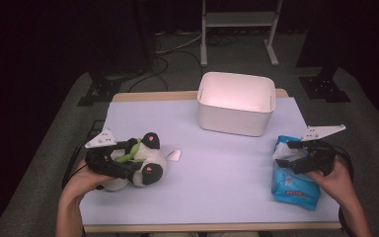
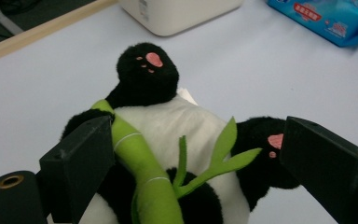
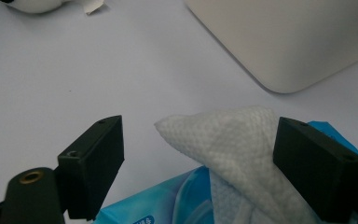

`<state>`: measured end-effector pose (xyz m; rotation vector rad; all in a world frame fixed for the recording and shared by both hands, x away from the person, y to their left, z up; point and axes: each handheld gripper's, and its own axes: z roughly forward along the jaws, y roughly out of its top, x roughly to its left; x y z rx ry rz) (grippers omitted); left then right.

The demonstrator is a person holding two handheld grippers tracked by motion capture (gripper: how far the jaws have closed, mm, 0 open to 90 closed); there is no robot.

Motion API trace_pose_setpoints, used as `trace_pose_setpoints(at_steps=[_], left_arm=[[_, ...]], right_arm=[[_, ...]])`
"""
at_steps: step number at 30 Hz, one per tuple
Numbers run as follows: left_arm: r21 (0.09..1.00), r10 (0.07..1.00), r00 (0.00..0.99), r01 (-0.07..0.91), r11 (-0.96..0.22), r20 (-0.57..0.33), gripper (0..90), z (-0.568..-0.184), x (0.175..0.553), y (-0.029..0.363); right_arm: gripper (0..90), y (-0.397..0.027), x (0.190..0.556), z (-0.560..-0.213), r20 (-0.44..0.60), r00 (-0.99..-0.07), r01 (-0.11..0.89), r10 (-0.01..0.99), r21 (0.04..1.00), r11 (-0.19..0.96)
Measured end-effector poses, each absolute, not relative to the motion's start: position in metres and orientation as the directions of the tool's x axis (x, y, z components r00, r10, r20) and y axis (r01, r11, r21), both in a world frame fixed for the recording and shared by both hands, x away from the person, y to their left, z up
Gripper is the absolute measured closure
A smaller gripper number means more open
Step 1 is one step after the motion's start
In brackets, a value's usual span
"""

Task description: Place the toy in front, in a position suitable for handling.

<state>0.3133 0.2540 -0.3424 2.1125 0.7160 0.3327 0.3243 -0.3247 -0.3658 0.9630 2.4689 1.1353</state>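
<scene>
A black-and-white panda plush (image 1: 148, 163) with a green bamboo stalk (image 2: 144, 172) lies on the left of the table. My left gripper (image 1: 128, 159) stands open around it, one jaw by the bamboo and the other by a black foot (image 2: 261, 154). On the right lies a blue wet-wipe pack (image 1: 296, 190) with a white wipe (image 3: 228, 135) sticking out of its top. There my right gripper (image 1: 296, 155) is open, its jaws on either side of the wipe; one jaw is against it, the other well clear.
A white plastic bin (image 1: 237, 103) stands at the back middle of the lilac-topped table (image 1: 217, 168). The panda's white tag (image 1: 173, 155) lies flat beside it. Dark floor, cables and a metal stand lie beyond the far edge.
</scene>
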Motion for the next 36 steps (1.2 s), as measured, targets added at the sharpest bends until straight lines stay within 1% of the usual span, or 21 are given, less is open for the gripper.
trace_pose_setpoints(at_steps=[5,9,13,18,20,22,23,24,25,27,30,31,32,33,34,36], left_arm=[[0.794,0.588,0.809,0.364,-0.487,-0.01,9.1,-0.341,0.313,0.255],[0.775,0.589,0.808,0.379,-0.505,-0.011,9.1,-0.343,0.316,0.257],[0.753,0.566,0.824,0.381,-0.536,-0.013,9.5,-0.344,0.318,0.263],[0.744,0.566,0.824,0.401,-0.535,-0.036,9.6,-0.346,0.324,0.274],[0.739,0.558,0.829,0.393,-0.546,-0.029,14.8,-0.346,0.325,0.276],[0.737,0.564,0.825,0.4,-0.545,-0.031,14.9,-0.347,0.326,0.277],[0.733,0.563,0.826,0.403,-0.548,-0.034,17.8,-0.347,0.327,0.278],[0.727,0.55,0.834,0.396,-0.561,-0.03,23.2,-0.347,0.328,0.281],[0.727,0.55,0.834,0.396,-0.561,-0.03,23.7,-0.347,0.328,0.281],[0.718,0.543,0.839,0.405,-0.566,-0.046,35.6,-0.347,0.329,0.282],[0.712,0.537,0.841,0.413,-0.568,-0.059,49.7,-0.348,0.331,0.283],[0.717,0.529,0.846,0.408,-0.565,-0.065,49.7,-0.348,0.331,0.283],[0.714,0.53,0.845,0.414,-0.565,-0.071,54.3,-0.347,0.332,0.283],[0.707,0.536,0.84,0.429,-0.562,-0.083,57.1,-0.347,0.332,0.283],[0.702,0.526,0.848,0.413,-0.581,-0.064,62.1,-0.345,0.332,0.281],[0.692,0.524,0.85,0.412,-0.592,-0.058,65.5,-0.343,0.332,0.279]], right_arm=[[15.4,-0.326,0.325,-0.364,0.035,-0.752,0.456,0.658,0.749,0.481],[15.3,-0.326,0.323,-0.362,0.03,-0.753,0.453,0.658,0.748,0.485],[15.4,-0.323,0.323,-0.359,0.018,-0.761,0.441,0.649,0.748,0.496],[15.3,-0.317,0.324,-0.359,0.003,-0.771,0.436,0.637,0.732,0.523],[15.4,-0.315,0.325,-0.359,-0.005,-0.771,0.435,0.637,0.727,0.532],[15.3,-0.313,0.324,-0.359,-0.014,-0.773,0.431,0.634,0.722,0.541],[15.3,-0.313,0.324,-0.359,-0.014,-0.774,0.431,0.633,0.721,0.542],[15.4,-0.312,0.323,-0.359,-0.015,-0.773,0.432,0.634,0.719,0.544],[15.4,-0.312,0.323,-0.359,-0.015,-0.773,0.432,0.634,0.719,0.544],[15.4,-0.312,0.322,-0.358,-0.015,-0.772,0.432,0.635,0.721,0.542],[15.4,-0.313,0.322,-0.356,-0.022,-0.774,0.424,0.633,0.725,0.543],[15.4,-0.313,0.322,-0.356,-0.022,-0.774,0.424,0.633,0.725,0.543],[15.4,-0.313,0.322,-0.356,-0.023,-0.774,0.423,0.632,0.725,0.544],[15.4,-0.313,0.322,-0.356,-0.025,-0.774,0.423,0.633,0.724,0.545],[15.4,-0.313,0.322,-0.356,-0.025,-0.774,0.424,0.633,0.722,0.546],[15.4,-0.312,0.322,-0.357,-0.026,-0.774,0.426,0.633,0.718,0.55]])
